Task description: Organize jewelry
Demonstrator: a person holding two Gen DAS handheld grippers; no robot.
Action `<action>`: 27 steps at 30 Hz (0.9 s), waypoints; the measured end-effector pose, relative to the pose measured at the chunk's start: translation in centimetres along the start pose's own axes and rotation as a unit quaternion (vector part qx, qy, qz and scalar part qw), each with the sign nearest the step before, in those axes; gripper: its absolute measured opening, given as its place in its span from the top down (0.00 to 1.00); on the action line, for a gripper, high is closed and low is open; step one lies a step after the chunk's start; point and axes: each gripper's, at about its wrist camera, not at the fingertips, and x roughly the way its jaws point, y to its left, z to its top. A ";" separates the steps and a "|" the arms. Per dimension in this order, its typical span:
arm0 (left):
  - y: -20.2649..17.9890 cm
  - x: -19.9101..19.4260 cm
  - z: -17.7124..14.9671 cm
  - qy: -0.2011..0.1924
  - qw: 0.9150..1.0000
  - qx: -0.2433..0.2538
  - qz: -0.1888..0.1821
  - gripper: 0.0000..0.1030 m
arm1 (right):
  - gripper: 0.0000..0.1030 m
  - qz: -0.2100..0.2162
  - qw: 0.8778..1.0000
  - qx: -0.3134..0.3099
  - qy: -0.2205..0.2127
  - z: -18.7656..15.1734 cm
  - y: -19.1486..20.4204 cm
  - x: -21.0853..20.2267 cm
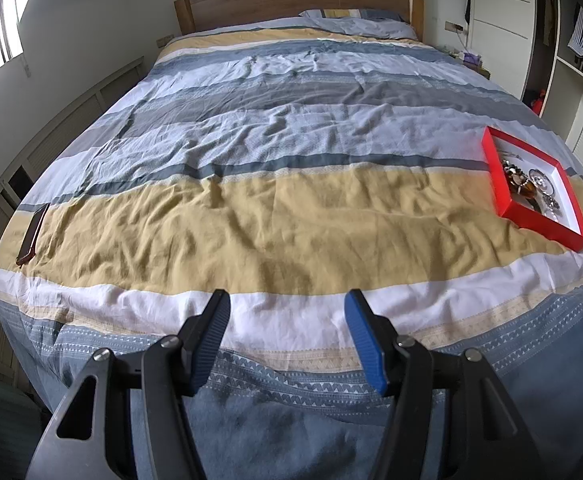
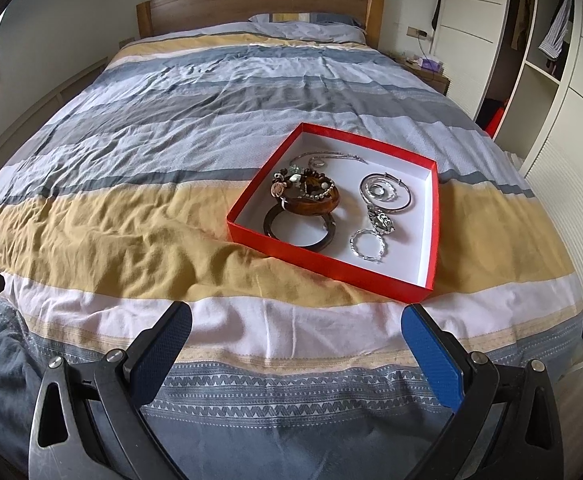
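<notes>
So the red box (image 2: 333,264) sits on the bed (image 2: 131,240), on the right half near the foot end, mostly on the yellow stripe with its far part over the pale blue one. It's turned like a diamond: one corner points toward the headboard (image 2: 259,0), the opposite corner points back toward the right claw (image 2: 297,344). It's shallow, with a white inside, and lies open, no lid on it.

Inside, the jewelry is in loose groups. A brown bangle (image 2: 319,204) sits left of the middle with a beaded bracelet (image 2: 299,184) piled on top of it. A dark ring-shaped bangle (image 2: 299,228) lies flat just in front, touching the brown one and partly hidden by the near wall. On the right side there's a thin silver hoop (image 2: 387,194) with smaller silver pieces inside it, then a chunky silver piece, then a silver chain bracelet (image 2: 367,244), strung out in a line running toward the near right wall. A silver necklace (image 2: 327,157) lies across the far corner, long axis left to right.

The right claw hovers over the foot of the bed, spread wide, holding nothing. The left claw (image 1: 287,344) is further left, also parted and empty, a bit narrower. From the left view the box shows at the right edge, and a dark phone (image 1: 33,234) lies lengthwise along the bed's left edge, well apart from everything.
</notes>
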 end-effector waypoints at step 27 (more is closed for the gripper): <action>-0.1 -0.2 -0.3 0.001 1.000 -0.002 -0.002 0.44 | 0.01 -0.007 1.000 0.000 -0.005 -0.3 -0.5 -1.0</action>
